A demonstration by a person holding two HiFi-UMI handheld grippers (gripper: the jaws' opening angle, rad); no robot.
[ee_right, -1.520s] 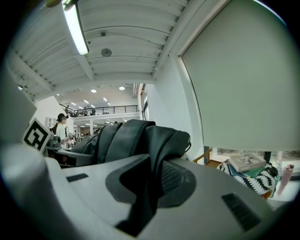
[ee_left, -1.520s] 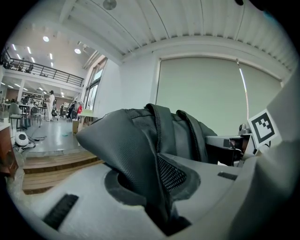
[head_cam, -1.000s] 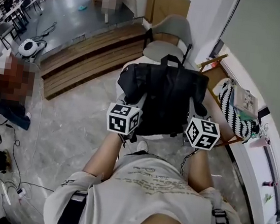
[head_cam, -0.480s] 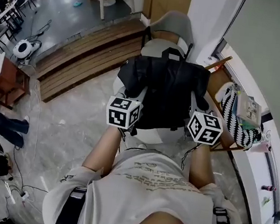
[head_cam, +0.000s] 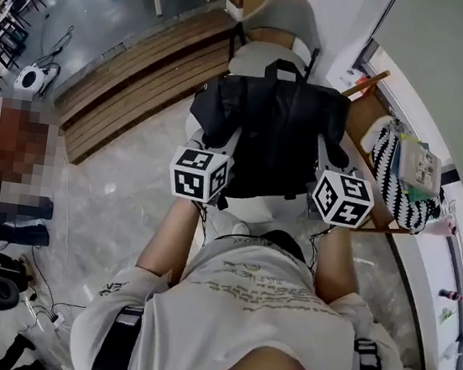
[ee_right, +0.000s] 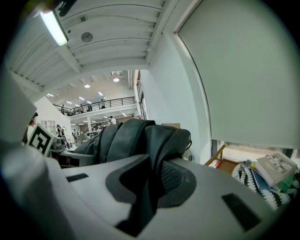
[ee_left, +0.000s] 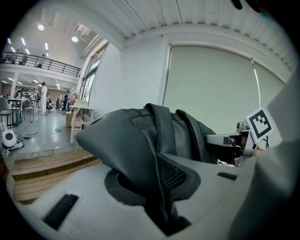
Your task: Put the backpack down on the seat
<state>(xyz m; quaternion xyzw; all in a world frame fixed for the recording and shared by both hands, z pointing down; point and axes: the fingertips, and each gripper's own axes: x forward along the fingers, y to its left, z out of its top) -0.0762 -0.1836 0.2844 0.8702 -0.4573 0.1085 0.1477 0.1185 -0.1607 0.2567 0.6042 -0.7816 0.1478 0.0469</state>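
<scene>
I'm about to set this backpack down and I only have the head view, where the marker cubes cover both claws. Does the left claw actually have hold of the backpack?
Observer: Yes. In the left gripper view the left claw is shut on a mesh-lined fold of the black backpack, and the fabric runs down into the gap between its jaws.
Operator: And the right one?
Observer: It has hold too. The right gripper view shows the right claw shut on a fold at the backpack's other side, with the jaws tight against the fabric.
</scene>
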